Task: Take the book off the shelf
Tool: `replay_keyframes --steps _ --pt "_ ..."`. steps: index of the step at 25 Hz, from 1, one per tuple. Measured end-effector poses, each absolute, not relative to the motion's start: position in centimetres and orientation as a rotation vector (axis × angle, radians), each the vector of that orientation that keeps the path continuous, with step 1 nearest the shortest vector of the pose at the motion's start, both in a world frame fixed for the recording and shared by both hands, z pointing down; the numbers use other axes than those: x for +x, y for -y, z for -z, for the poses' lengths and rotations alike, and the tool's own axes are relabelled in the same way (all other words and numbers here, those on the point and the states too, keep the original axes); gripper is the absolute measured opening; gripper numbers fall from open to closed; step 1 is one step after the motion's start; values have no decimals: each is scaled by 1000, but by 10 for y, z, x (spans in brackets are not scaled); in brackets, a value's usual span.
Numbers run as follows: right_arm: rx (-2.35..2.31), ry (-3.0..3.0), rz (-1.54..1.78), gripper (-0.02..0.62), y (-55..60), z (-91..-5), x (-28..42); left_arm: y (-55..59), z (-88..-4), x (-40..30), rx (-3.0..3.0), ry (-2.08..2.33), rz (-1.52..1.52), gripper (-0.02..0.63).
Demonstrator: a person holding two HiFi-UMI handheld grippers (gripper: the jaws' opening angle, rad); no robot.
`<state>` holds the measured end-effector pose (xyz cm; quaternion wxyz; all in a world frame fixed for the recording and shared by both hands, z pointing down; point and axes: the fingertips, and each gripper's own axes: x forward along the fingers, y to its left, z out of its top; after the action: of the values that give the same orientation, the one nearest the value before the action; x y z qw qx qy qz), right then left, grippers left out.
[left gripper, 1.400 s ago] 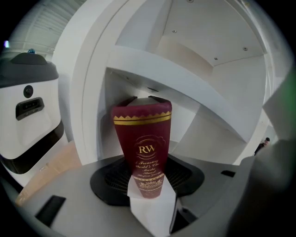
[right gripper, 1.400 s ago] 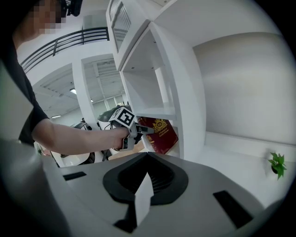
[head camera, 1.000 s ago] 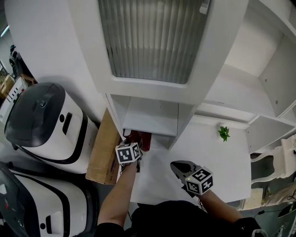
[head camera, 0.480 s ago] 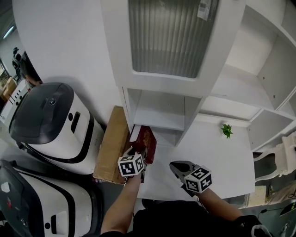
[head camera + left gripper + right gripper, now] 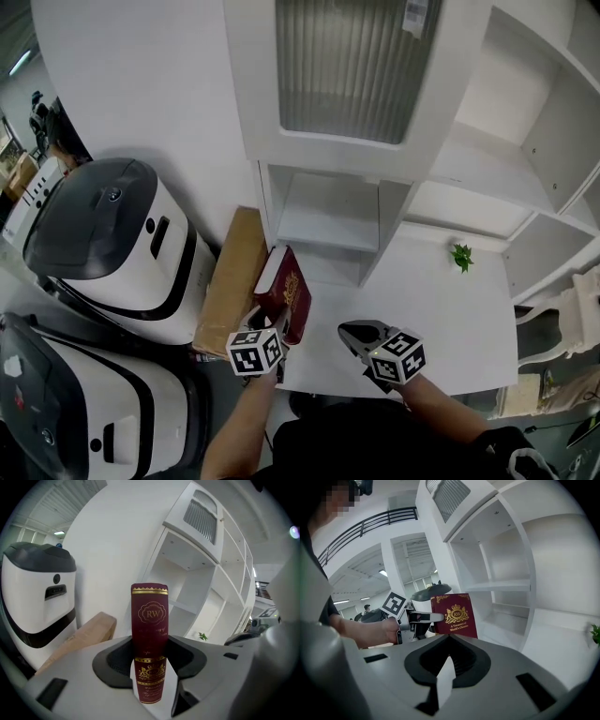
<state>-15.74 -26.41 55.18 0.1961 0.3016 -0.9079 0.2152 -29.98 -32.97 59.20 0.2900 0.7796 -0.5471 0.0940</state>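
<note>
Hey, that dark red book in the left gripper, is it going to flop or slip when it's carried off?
The book probably stays stiff: its spine stands straight above the left gripper. The cover looks smooth and is gripped only near the bottom, so it may pivot or slip. It looks thick, so it is likely fairly heavy.

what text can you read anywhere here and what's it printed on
"RW": gold crest on the spine of the red book
"RW": crest on its front cover
"A Treasury of World's Classics": front cover, below the crest
Lower spine print: gold, too blurred to read
Tag on the ribbed cabinet door: too small to read
</note>
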Motion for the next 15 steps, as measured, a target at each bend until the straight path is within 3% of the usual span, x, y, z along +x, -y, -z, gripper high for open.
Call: replay_keyframes --steps 15 --pt "867 2595 -501 14 278 -543 -26 296 -504 -245 2104 1724 -226 215"
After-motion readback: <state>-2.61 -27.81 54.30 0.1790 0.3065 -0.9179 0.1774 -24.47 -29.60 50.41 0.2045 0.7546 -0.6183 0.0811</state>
